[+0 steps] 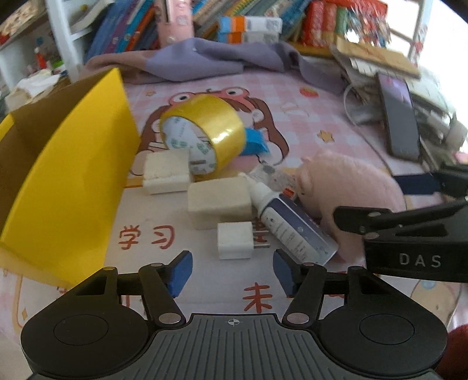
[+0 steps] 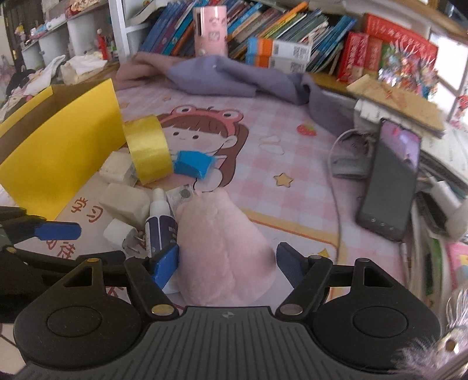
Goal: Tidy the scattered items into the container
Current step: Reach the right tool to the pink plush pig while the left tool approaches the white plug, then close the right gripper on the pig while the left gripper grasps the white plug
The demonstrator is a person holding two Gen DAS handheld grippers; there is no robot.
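Clutter lay spread on the pink cartoon mat point(image 1: 307, 117) when we looked along the left gripper point(image 1: 232, 273). Its blue pads stood apart with nothing gripped between them — the white charger plug point(image 1: 235, 240) sat just ahead of the gap, untouched. Behind the plug we saw two cream foam blocks point(image 1: 218, 201), and the roll of yellow tape point(image 1: 204, 133) leaned on the farther block, a blue scrap point(image 1: 256, 141) just behind it. A white-and-navy bottle point(image 1: 289, 225) lay tilted against the pink plush toy point(image 1: 351, 187). The yellow box point(image 1: 73, 175), open at the top, stood at the left, near the tape. At the right edge the right gripper point(image 1: 409, 198) reached in around the plush.

From the right wrist we saw the right gripper point(image 2: 228, 263) with its jaws spread on either side of the plush toy point(image 2: 222, 248). The left pad point(image 2: 165, 264) sat against the toy's flank beside the bottle point(image 2: 161, 228); the right pad point(image 2: 289, 263) stood just clear of it, so the toy was not clamped. The tape roll point(image 2: 147, 149) and the blue scrap point(image 2: 193, 163) lay farther off, beside the yellow box point(image 2: 58, 152). A dark phone point(image 2: 389, 181) leaned at the right, well apart from the pile — books point(image 2: 263, 26) filled the back.
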